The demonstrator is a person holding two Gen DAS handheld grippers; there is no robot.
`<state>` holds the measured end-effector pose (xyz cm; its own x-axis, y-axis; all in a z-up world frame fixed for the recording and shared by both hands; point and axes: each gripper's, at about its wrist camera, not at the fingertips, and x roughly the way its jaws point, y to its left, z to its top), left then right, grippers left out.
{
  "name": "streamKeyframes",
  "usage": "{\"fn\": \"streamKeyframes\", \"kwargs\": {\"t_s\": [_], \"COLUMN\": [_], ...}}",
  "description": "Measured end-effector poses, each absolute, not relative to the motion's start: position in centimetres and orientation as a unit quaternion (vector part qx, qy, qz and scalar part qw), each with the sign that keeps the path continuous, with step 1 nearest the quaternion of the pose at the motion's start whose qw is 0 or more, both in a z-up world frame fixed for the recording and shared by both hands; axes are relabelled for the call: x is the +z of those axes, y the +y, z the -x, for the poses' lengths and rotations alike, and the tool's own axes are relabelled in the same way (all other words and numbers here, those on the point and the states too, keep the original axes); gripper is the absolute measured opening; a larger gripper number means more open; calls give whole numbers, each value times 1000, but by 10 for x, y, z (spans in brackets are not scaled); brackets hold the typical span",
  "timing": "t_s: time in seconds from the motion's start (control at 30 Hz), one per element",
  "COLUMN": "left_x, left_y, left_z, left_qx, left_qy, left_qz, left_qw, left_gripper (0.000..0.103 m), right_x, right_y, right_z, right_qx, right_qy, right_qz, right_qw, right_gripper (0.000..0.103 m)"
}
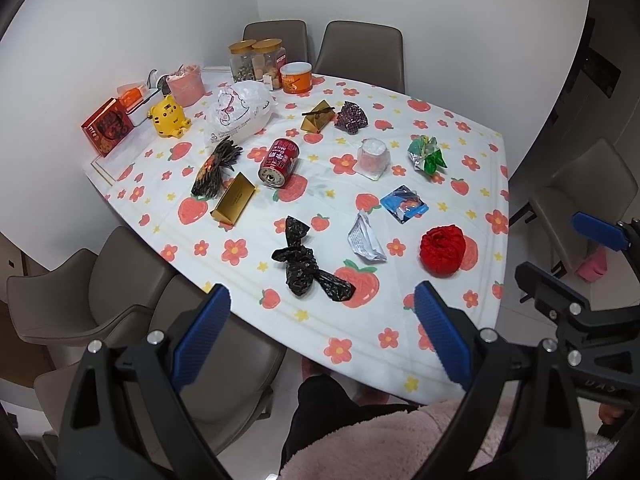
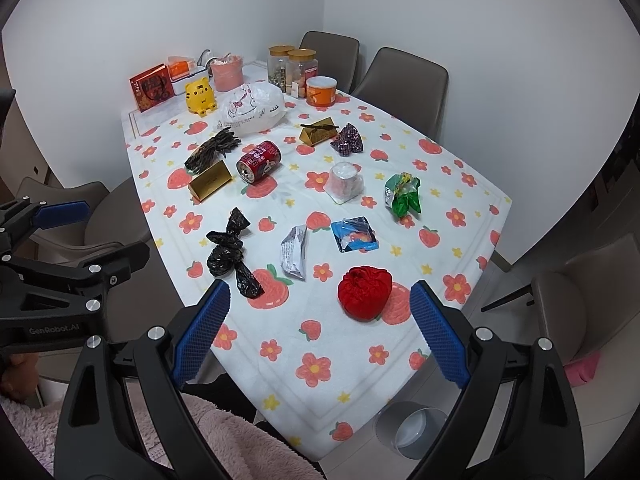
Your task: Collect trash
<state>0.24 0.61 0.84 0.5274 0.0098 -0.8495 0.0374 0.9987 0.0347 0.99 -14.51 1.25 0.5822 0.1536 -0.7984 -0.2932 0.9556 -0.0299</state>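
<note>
Hovering over the near edge of the desk [image 2: 472, 240], the left hand-held gripper [image 1: 322, 336] and right hand-held gripper [image 2: 320, 334] both have fingers spread apart, empty. Trash lies scattered mid-frame: black bag [image 2: 230, 250], red ball [image 2: 365, 293], red can [image 1: 279, 163] reading "MILK". A grey bin [image 2: 412, 426], probably, sits lower right on the floor. Light wrappers could slip or skid off.
</note>
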Motion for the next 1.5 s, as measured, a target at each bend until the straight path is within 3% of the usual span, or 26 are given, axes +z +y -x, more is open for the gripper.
{"fn": "streamKeyframes", "kwargs": {"t_s": [1.5], "left_x": [8], "left_y": [6], "left_z": [0], "left_qx": [-7], "left_qy": [482], "left_qz": [-25], "left_qw": [876], "left_gripper": [93], "right_x": [15], "right_y": [-144], "right_z": [-7], "right_qx": [125], "right_qy": [437], "right_qz": [80], "right_qw": [887], "right_gripper": [88]}}
